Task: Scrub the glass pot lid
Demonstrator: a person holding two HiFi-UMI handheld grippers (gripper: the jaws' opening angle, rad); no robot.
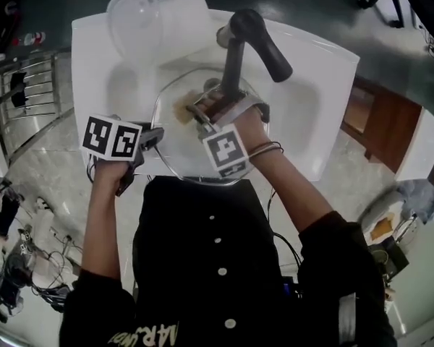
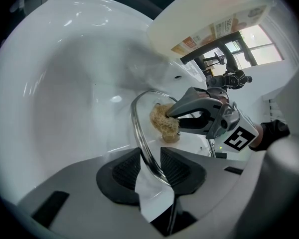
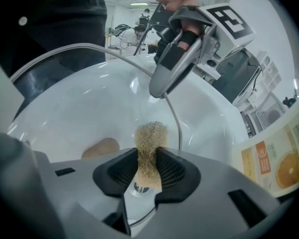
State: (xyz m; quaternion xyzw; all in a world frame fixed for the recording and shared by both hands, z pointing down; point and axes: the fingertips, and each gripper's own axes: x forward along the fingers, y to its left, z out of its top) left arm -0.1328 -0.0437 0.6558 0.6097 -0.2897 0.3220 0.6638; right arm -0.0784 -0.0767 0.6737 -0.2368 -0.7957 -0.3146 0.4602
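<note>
Left gripper view: my left gripper [image 2: 149,166] clamps the lid [image 2: 142,132] by its rim. My right gripper [image 3: 147,166] squeezes the scrubber [image 3: 150,136] between its jaws. Scrubbing seems underway, not finished.

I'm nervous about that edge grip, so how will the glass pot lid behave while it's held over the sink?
Probably stiff, not bendy: the glass pot lid is clear glass. It may slip or pivot, since the left gripper pinches only its thin rim. Likely fragile if dropped on the hard white sink.
</note>
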